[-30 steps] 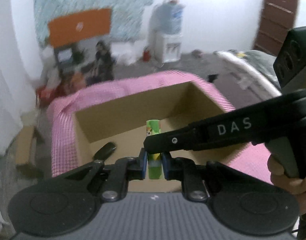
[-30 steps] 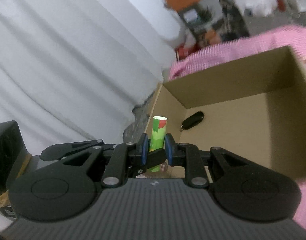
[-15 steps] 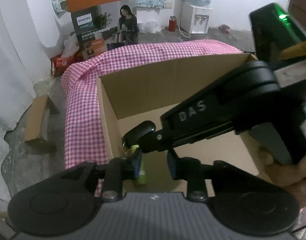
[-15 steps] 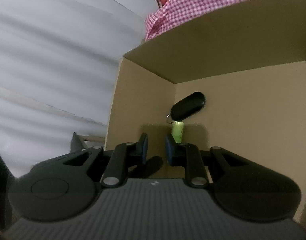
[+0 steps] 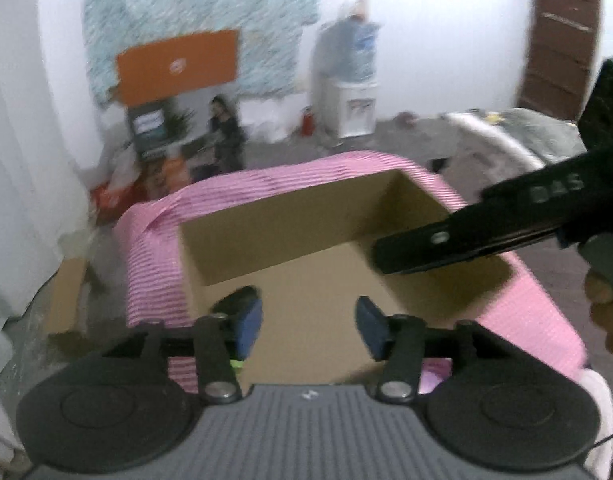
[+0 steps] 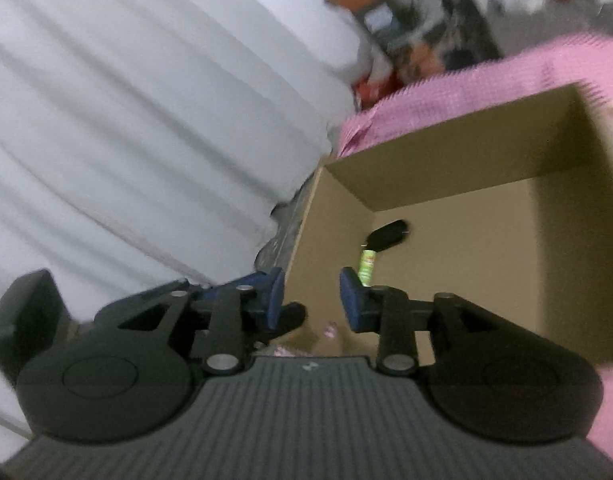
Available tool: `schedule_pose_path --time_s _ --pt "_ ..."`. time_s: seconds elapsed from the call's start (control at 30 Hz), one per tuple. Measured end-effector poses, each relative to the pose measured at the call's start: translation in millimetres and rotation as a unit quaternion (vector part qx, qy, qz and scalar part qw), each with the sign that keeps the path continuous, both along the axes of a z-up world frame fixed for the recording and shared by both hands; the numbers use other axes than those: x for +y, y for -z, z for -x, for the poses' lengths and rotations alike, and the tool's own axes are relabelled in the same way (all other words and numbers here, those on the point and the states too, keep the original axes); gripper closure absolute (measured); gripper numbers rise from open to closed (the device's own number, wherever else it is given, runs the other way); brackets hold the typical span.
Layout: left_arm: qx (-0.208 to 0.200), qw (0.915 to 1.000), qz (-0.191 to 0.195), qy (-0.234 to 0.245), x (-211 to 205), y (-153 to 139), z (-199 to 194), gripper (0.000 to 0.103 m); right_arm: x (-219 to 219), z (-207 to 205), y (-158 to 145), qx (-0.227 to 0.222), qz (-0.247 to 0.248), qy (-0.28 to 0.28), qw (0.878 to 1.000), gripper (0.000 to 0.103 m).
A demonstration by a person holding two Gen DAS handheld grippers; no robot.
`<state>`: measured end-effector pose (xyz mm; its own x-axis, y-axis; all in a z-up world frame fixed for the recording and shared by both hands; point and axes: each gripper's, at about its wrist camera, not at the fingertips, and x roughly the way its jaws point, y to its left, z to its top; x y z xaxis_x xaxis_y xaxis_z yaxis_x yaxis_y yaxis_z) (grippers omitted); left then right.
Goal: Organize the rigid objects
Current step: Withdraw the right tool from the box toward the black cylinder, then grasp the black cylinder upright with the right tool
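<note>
A pink checked cloth point(image 5: 154, 276) is draping the worktop around the cardboard box point(image 6: 486, 240). Inside it a green tube point(image 6: 366, 266) is lying at six o'clock of a black key fob point(image 6: 386, 236). The left gripper point(image 5: 308, 326) and the right gripper point(image 6: 312, 298) are tilting down over the box, their fingers having just been opening, empty.

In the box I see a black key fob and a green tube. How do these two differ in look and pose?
The key fob is plain black, rounded and wider; the tube is green with printed marks, narrow and straight. The fob lies nearer the box's back wall, slanted; the tube lies nearer the camera, pointing lengthwise toward it, partly hidden by a right gripper finger. Both lie on the box floor, end to end, ungripped.
</note>
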<state>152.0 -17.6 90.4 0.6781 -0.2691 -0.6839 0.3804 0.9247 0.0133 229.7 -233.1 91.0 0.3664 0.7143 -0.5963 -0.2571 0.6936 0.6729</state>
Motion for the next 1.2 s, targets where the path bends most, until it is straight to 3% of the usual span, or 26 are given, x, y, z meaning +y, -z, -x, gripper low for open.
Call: schedule_pose_path --time_s 0.07,0.17,0.27,0.4,0.6,0.67,0.93,1.2 --pt "-0.002 0.9993 0.008 0.036 -13.7 0.6 22.0 0.035 -27.1 34.1 -9.2 -0.020 0.011 0.025 0.999 0.058" --pt "0.009 0.9961 0.016 0.086 -35.7 9.6 47.5 0.030 -62.8 80.6 -3.0 -0.029 0.036 0.069 0.997 0.056" --pt "0.014 0.9915 0.009 0.129 -62.2 28.9 67.0 0.029 -92.2 117.9 17.1 -0.009 0.051 0.110 0.993 0.056" --pt "0.032 0.9868 -0.004 0.159 -95.4 63.7 80.2 0.030 -111.5 148.7 65.7 0.033 0.057 0.148 0.987 0.056" --pt "0.052 0.9813 -0.049 0.179 -134.7 113.3 79.2 0.046 -118.1 152.5 116.9 0.069 0.050 0.183 0.979 0.062" --pt "0.055 0.9799 -0.068 0.179 -142.8 127.0 80.3 0.056 -114.3 144.3 129.9 0.078 0.046 0.182 0.979 0.065" --pt "0.081 0.9787 -0.091 0.165 -157.6 150.9 61.0 0.080 -104.0 121.6 154.6 0.087 0.057 0.165 0.981 0.075" --pt "0.092 0.9769 -0.089 0.170 -165.1 152.6 54.3 0.079 -103.7 114.1 165.4 0.099 0.058 0.160 0.980 0.078"
